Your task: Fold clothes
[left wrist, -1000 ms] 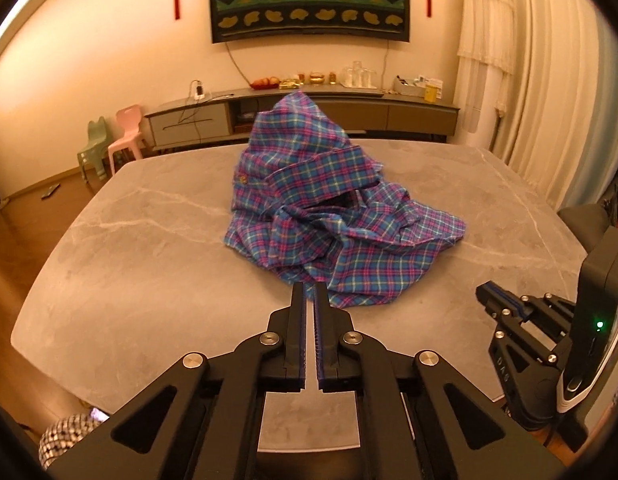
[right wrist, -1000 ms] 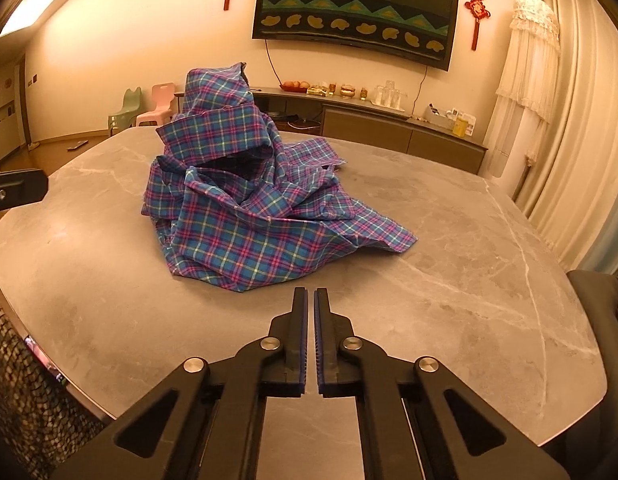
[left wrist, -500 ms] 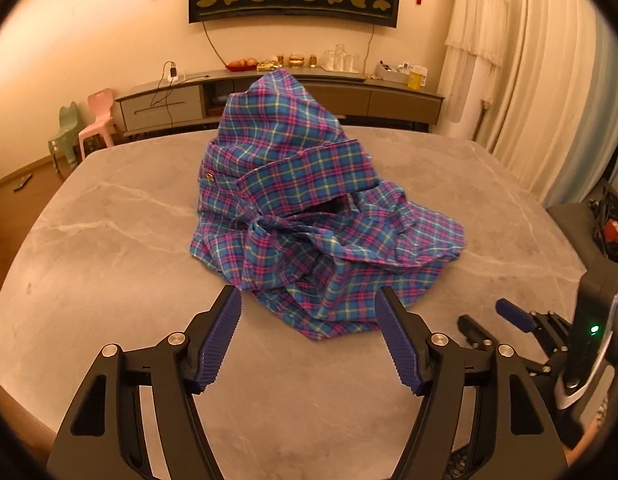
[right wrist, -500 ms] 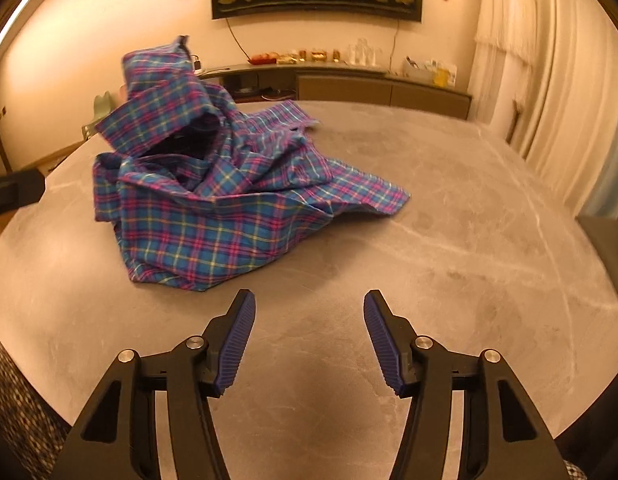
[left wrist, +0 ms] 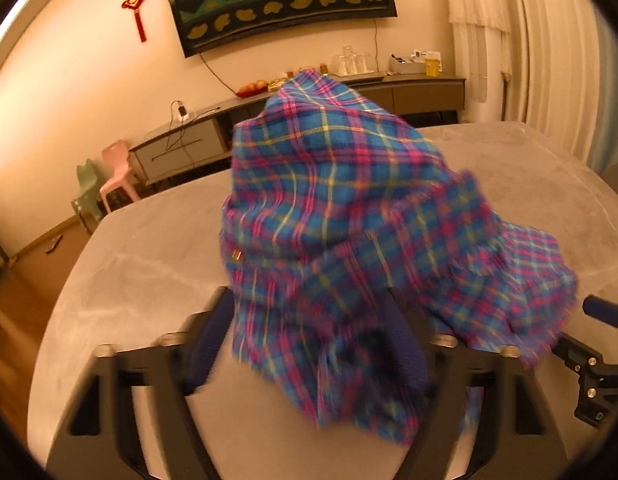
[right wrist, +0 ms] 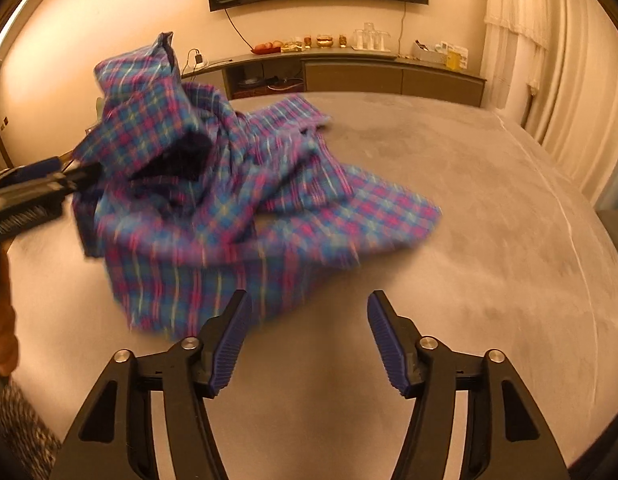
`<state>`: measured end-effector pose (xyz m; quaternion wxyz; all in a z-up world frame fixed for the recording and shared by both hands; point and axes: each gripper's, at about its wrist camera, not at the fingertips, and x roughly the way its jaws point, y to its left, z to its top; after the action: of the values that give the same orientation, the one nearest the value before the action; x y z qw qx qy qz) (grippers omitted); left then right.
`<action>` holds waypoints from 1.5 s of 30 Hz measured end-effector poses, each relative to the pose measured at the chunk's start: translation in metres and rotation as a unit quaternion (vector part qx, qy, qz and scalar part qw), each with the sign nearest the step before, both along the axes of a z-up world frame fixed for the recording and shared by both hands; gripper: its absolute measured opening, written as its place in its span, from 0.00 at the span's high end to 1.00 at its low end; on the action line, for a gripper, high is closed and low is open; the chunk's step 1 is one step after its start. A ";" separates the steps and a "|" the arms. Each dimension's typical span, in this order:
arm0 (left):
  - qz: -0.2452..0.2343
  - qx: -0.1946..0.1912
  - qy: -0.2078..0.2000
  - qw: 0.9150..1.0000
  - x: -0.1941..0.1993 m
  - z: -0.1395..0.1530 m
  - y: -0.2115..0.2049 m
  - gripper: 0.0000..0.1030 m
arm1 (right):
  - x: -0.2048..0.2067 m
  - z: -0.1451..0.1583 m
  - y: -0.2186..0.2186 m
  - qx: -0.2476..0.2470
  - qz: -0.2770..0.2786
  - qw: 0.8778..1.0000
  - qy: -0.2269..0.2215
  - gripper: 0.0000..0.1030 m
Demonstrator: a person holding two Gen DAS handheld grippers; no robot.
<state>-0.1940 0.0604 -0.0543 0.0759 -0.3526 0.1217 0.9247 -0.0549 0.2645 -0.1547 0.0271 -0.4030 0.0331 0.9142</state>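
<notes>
Nearest to me, my right gripper (right wrist: 309,340) hangs over bare desk (right wrist: 489,240) with its jaws spread wide and nothing between them; they have just been opening a little further. The near hem of the plaid shirt (right wrist: 229,200) lies just beyond its left finger. My left gripper (left wrist: 315,344) has its fingers on either side of the shirt's near edge, with cloth bunched between them. Its jaws have just been closing, but the blur keeps me from telling whether the pads are pressing the fabric yet. The shirt sits in a crumpled heap on the grey marbled desk, peaked at the top, one flap spreading off to the right. Beyond the desk stands a low cabinet (right wrist: 349,76) against the wall, with a dark screen (left wrist: 277,4) hung above it.
</notes>
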 end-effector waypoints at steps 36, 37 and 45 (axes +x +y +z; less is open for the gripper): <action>0.145 0.315 -0.137 0.928 -0.108 -0.032 -0.200 0.31 | -0.112 0.049 -0.016 -0.041 0.161 0.986 0.001 0.96; 0.144 0.322 -0.142 0.925 -0.112 -0.036 -0.196 0.31 | -0.096 0.074 -0.010 -0.057 0.156 0.985 0.036 0.96; 0.108 0.354 -0.089 0.925 -0.114 0.009 -0.173 0.98 | -0.007 0.229 0.032 -0.104 0.126 0.967 0.198 0.96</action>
<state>-0.3079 -0.1126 -0.0452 0.1064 -0.3949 -0.2596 0.8748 -0.0619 0.2962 0.0744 -0.1375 -0.2158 0.0821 0.9632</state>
